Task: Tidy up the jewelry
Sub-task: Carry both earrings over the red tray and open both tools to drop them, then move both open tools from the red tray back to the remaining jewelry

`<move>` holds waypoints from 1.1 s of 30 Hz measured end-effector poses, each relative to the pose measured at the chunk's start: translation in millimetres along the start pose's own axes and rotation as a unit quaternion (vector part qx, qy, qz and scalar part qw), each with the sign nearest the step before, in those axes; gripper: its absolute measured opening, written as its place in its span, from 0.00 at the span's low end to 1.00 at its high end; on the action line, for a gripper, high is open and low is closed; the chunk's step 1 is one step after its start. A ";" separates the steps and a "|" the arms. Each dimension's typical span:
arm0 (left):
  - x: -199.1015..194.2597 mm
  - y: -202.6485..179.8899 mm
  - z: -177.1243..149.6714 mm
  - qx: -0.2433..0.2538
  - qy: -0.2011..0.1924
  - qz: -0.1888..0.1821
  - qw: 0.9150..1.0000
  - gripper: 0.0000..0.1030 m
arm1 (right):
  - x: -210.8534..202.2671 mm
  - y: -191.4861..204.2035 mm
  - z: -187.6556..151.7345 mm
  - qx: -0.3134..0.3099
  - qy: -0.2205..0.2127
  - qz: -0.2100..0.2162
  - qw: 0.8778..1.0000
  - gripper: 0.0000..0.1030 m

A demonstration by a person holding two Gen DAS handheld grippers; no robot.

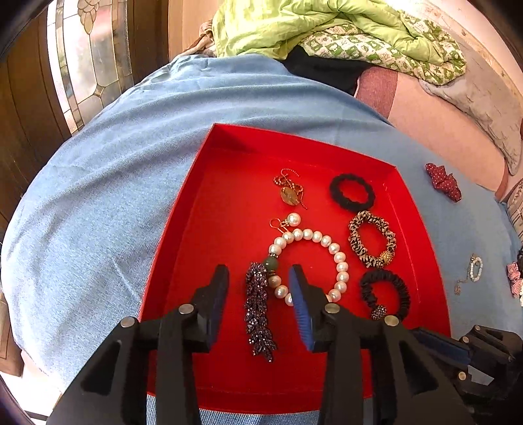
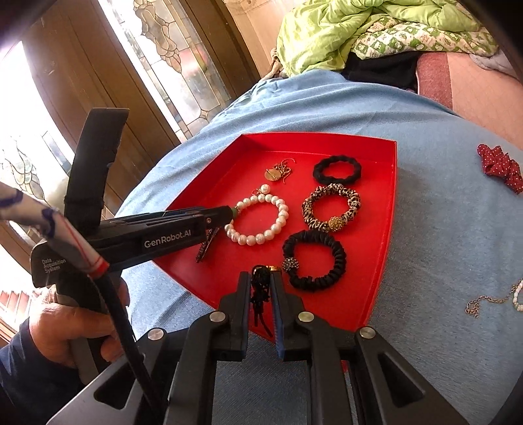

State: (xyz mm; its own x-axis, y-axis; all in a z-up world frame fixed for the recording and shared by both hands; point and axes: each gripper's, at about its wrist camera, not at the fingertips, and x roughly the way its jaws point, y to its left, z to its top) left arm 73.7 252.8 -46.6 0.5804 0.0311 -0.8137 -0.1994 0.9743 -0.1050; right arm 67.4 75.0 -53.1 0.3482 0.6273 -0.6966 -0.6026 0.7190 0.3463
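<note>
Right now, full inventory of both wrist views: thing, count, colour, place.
tray: 1, red, on blue cloth
pearl bracelet: 1, white, tray centre
beaded tassel: 1, dark purple, between left tool's fingers
scrunchies: 3 in tray, black, zebra-print, black, along its right side
gold pendant chain: 1, tray's far part
red dotted scrunchie: 1, on cloth right of tray
chain with pale beads: 1, on cloth, right
blue cloth: 1, under everything
green quilt: 1, behind
left tool: open, over tray
right tool: shut on black tassel
</note>
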 end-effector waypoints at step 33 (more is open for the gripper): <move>-34.6 -108.7 4.1 0.100 -0.096 -0.077 0.987 0.47 | -152.9 -244.5 -33.1 0.326 -0.044 -0.181 0.927 0.15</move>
State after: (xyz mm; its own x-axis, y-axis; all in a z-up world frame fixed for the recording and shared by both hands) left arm 78.5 146.8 -4.6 0.7342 -0.0980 -0.6719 0.0517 0.9947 -0.0886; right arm 137.7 -206.6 -52.1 0.5177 0.3113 -0.7969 0.1169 0.8970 0.4264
